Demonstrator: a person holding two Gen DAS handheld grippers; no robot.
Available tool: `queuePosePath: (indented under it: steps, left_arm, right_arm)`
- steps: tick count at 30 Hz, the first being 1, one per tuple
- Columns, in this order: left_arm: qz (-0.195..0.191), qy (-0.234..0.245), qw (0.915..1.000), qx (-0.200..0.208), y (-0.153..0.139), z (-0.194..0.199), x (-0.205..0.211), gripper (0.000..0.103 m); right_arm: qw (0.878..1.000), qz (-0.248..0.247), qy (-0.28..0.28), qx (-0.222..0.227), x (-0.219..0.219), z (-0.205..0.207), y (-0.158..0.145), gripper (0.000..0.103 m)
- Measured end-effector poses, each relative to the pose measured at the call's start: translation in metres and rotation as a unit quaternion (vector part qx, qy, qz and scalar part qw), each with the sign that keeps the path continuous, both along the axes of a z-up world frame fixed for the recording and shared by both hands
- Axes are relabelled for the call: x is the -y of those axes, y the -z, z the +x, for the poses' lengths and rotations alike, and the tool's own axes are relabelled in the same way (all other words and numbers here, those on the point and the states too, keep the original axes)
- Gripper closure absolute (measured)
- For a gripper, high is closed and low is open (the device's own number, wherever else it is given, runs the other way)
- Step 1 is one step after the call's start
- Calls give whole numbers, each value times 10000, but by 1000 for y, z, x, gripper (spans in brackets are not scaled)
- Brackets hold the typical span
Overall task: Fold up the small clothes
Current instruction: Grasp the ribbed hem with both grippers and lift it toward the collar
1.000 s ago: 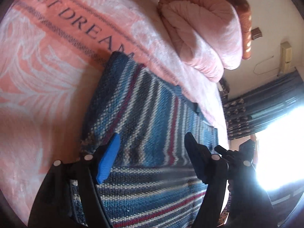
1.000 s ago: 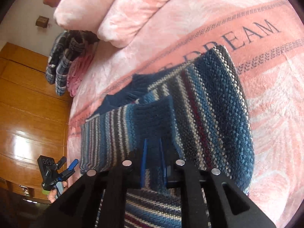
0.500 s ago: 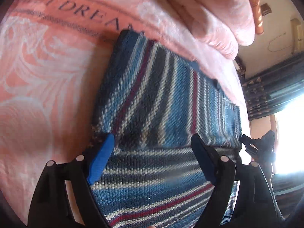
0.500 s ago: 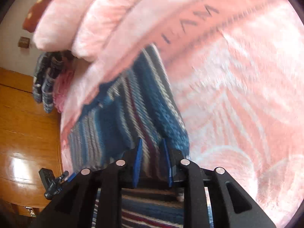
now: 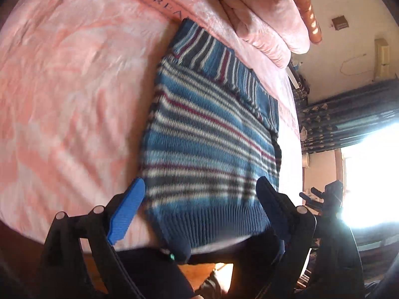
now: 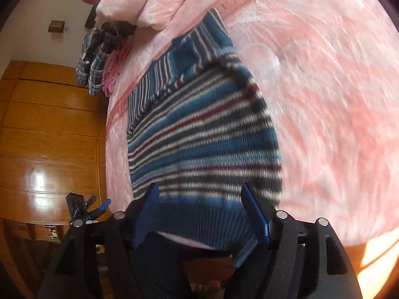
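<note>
A small knitted sweater with blue, white and maroon stripes lies flat on the pink bed, a folded-over layer at its far end and its ribbed hem at the near bed edge. The same sweater fills the middle of the right wrist view. My left gripper is open above the hem end, with nothing between its blue pads. My right gripper is also open, hovering over the ribbed hem and holding nothing. The other gripper shows small at each view's side.
The pink blanket with lettering covers the bed. Pink pillows sit at the head. Plaid clothes lie at the far bed edge beside a wooden wardrobe. Dark curtains and a bright window are to the right.
My right gripper let go of the sweater and opened. Both grippers drew back toward the near bed edge, so the whole sweater now lies flat in view.
</note>
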State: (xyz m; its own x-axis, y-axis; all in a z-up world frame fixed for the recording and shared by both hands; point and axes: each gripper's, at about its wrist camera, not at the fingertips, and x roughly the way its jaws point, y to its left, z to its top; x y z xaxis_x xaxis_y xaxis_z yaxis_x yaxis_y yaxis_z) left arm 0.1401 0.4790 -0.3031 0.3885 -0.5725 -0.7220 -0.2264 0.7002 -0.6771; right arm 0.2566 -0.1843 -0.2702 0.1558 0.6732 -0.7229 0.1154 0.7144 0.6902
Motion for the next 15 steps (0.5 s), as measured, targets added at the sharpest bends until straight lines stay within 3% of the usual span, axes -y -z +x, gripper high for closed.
queuePosePath:
  steps: [5, 10, 15]
  left_arm:
    - [-802, -49, 9937, -785, 54, -55, 13, 13]
    - [-1217, 149, 9851, -1204, 87, -59, 47, 13]
    - [-1279, -41, 9776, -1672, 115, -57, 61, 13]
  right_arm:
    - [9991, 18, 151, -408, 17, -72, 18, 33]
    - [9979, 196, 278, -558, 9, -83, 29, 35]
    - [9955, -4, 327, -888, -8, -84, 56, 40]
